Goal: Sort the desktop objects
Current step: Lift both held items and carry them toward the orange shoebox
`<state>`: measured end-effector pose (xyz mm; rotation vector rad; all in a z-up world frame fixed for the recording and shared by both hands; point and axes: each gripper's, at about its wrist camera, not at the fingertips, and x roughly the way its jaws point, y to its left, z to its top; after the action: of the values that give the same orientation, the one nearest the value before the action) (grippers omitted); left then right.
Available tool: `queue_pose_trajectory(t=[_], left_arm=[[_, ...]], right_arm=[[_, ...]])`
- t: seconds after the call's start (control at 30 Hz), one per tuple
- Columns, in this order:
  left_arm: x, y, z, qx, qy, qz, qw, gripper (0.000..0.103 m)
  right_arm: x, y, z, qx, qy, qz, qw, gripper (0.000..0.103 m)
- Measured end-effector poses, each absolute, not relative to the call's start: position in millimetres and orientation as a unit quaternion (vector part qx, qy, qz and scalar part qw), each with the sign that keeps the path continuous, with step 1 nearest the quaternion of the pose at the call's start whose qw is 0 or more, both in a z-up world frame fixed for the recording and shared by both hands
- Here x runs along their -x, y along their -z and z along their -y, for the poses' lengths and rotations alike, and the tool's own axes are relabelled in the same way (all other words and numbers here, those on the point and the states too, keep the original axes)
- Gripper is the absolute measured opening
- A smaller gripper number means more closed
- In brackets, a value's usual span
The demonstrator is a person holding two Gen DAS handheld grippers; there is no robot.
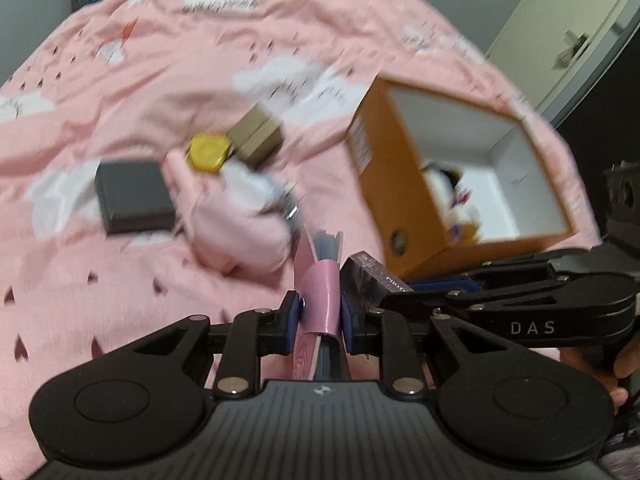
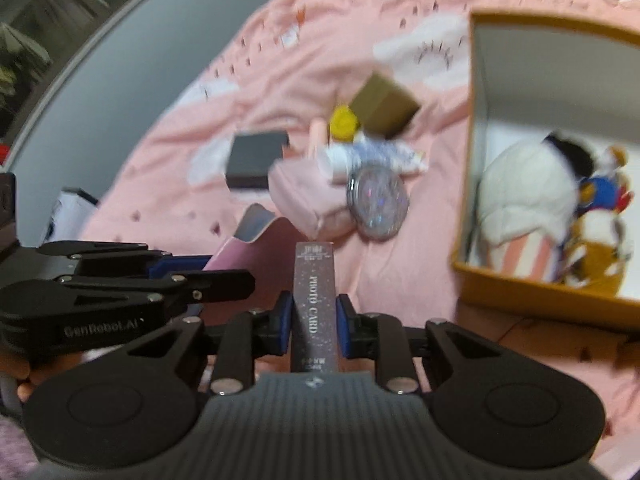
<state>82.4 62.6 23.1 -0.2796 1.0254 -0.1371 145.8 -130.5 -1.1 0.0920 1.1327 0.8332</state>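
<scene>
Left wrist view looks over a pink bedspread with white clouds (image 1: pixel 132 92), mostly bare toward the far edge, where a grey wall and pale door stand. An open orange cardboard box with white lining (image 1: pixel 384 168) sits to the right, plush toys inside. Mid-bed lie a dark grey flat box (image 1: pixel 134 196), a yellow round cap (image 1: pixel 208 152), an olive-brown small box (image 1: pixel 256 136) and a pink pouch (image 1: pixel 236 232), close together. The left hand-held gripper (image 1: pixel 320 316) is clamped narrowly on a pink card wallet with blue inner leaves (image 1: pixel 318 300). The right hand-held gripper (image 2: pixel 314 320), just beside it, pinches a slim dark glittery "PHOTO CARD" box (image 2: pixel 314 308), both raised above the bedspread.
</scene>
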Motion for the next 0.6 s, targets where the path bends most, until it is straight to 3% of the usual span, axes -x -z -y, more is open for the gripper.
queue_pose_trajectory(t=[0.4,0.6], left_arm=[[-153.2,-95.0,-13.0,0.182,0.164,-0.378,0.893,0.024],[-203.3,-88.9,26.0,0.187,0.196,-0.37,0.889,0.024]], right_arm=[[-165.8,-81.7,204.8,-0.048,-0.302,-0.417,0.856,0.024],[-192.0,-90.9,239.3,-0.052,-0.24,-0.403,0.882,0.024]])
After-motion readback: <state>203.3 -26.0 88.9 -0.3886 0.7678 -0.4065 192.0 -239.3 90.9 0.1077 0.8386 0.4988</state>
